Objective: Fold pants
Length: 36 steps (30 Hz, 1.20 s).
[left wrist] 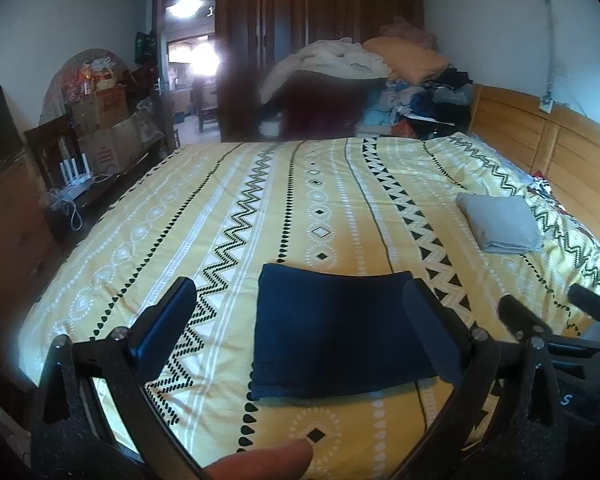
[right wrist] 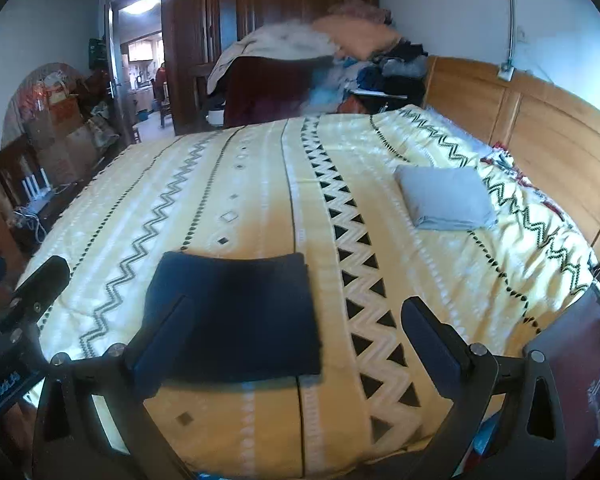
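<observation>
Neatly folded navy pants on bedspread, grey folded garment apart

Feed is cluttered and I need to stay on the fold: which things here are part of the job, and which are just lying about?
Job:
- navy folded pants on the bedspread
- left gripper, open
- right gripper, open

Lying about:
- grey folded garment near the headboard
- clothes heap beyond the bed
- cardboard boxes
</observation>
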Each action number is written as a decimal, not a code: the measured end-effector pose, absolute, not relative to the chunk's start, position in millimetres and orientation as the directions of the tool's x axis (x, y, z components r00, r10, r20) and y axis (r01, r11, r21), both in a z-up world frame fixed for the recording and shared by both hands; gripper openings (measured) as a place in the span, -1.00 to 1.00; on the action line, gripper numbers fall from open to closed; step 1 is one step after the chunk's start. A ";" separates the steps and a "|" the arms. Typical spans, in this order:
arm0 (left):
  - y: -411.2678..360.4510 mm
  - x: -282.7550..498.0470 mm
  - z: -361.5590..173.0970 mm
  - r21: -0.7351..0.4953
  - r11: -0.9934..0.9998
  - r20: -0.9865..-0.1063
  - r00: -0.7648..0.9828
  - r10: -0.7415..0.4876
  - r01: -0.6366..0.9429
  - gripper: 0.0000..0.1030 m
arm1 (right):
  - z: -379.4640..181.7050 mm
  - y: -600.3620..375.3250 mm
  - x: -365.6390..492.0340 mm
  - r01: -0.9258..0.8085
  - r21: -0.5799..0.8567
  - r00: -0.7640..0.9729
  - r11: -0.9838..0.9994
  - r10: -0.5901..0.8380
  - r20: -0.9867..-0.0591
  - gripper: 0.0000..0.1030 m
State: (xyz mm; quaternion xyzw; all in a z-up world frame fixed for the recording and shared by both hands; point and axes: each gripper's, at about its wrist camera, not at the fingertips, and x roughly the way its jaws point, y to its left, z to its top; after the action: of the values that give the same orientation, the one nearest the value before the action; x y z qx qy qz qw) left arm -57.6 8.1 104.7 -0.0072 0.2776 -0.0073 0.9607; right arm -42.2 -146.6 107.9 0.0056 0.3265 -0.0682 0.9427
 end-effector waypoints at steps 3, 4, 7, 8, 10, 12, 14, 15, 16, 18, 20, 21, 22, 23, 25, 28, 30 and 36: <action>12.0 -57.6 103.4 -0.015 1.000 -0.540 0.842 -0.004 -0.006 0.99 | 107.4 -147.6 -39.7 0.136 -0.056 0.780 0.989 -0.142 -0.610 1.00; 13.2 -57.1 102.9 -0.014 1.000 -0.541 0.841 -0.001 -0.008 0.99 | 107.2 -147.5 -38.6 0.132 -0.052 0.780 0.990 -0.136 -0.611 1.00; 14.1 -57.0 102.0 -0.009 1.000 -0.543 0.839 0.010 -0.018 0.99 | 105.6 -143.5 -37.0 0.126 -0.072 0.781 0.989 -0.144 -0.608 1.00; 14.6 -57.0 101.3 -0.005 1.000 -0.544 0.839 0.014 -0.019 0.99 | 104.3 -141.5 -36.8 0.128 -0.080 0.779 0.989 -0.150 -0.608 1.00; 17.0 -56.0 100.4 -0.001 1.000 -0.546 0.838 0.019 -0.024 0.99 | 101.8 -139.7 -36.0 0.127 -0.080 0.775 0.989 -0.150 -0.613 1.00; 19.5 -54.8 98.9 -0.006 1.000 -0.551 0.834 0.014 -0.021 0.99 | 101.0 -139.2 -35.7 0.128 -0.081 0.774 0.988 -0.151 -0.615 1.00; 21.7 -52.4 96.7 -0.007 1.000 -0.560 0.828 0.011 -0.018 0.99 | 100.1 -138.3 -35.2 0.125 -0.083 0.770 0.989 -0.149 -0.620 1.00; 22.4 -52.0 95.7 -0.009 1.000 -0.564 0.826 0.009 -0.018 0.99 | 99.4 -138.2 -35.1 0.124 -0.083 0.768 0.989 -0.148 -0.623 1.00; 22.9 -51.6 94.9 -0.012 1.000 -0.567 0.823 0.007 -0.016 0.99 | 98.4 -138.0 -34.9 0.122 -0.084 0.768 0.989 -0.147 -0.624 1.00; 23.1 -50.8 92.7 -0.014 1.000 -0.576 0.817 0.001 -0.012 0.99 | 97.8 -137.7 -35.1 0.118 -0.084 0.766 0.989 -0.145 -0.626 1.00; 22.3 -50.4 91.6 -0.010 1.000 -0.582 0.813 0.001 -0.008 0.99 | 97.2 -137.5 -35.3 0.118 -0.084 0.766 0.989 -0.144 -0.626 1.00; 21.1 -50.6 91.0 -0.004 1.000 -0.584 0.812 0.003 -0.007 0.99 | 97.3 -137.4 -35.2 0.117 -0.082 0.766 0.990 -0.142 -0.627 1.00; 20.4 -50.7 90.5 -0.002 1.000 -0.586 0.811 0.002 -0.004 0.99 | 96.5 -137.5 -35.6 0.114 -0.081 0.766 0.990 -0.140 -0.627 1.00; 19.8 -50.7 89.9 0.000 1.000 -0.587 0.810 0.001 -0.002 0.99 | 95.9 -137.2 -35.6 0.113 -0.081 0.766 0.990 -0.139 -0.628 1.00; 18.0 -50.2 89.1 0.006 1.000 -0.590 0.807 0.004 0.000 0.99 | 95.0 -137.1 -35.7 0.110 -0.075 0.763 0.991 -0.133 -0.633 1.00; 17.5 -49.4 88.5 0.006 1.000 -0.592 0.806 0.004 -0.001 0.99 | 93.8 -137.7 -34.6 0.108 -0.075 0.762 0.991 -0.131 -0.634 1.00; 17.6 -49.5 88.6 0.007 1.000 -0.591 0.806 0.003 0.001 0.99 | 93.7 -138.4 -34.3 0.109 -0.074 0.762 0.991 -0.131 -0.634 1.00; 14.7 -49.8 88.5 0.009 1.000 -0.591 0.807 -0.003 0.010 0.99 | 92.9 -139.7 -35.3 0.110 -0.071 0.764 0.991 -0.130 -0.632 1.00</action>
State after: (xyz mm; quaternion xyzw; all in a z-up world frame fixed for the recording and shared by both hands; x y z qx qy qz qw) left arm -49.8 14.7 88.5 0.0059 0.3110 -0.0036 0.9504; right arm -35.3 -139.7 92.9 -0.0150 0.3373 -0.0638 0.9391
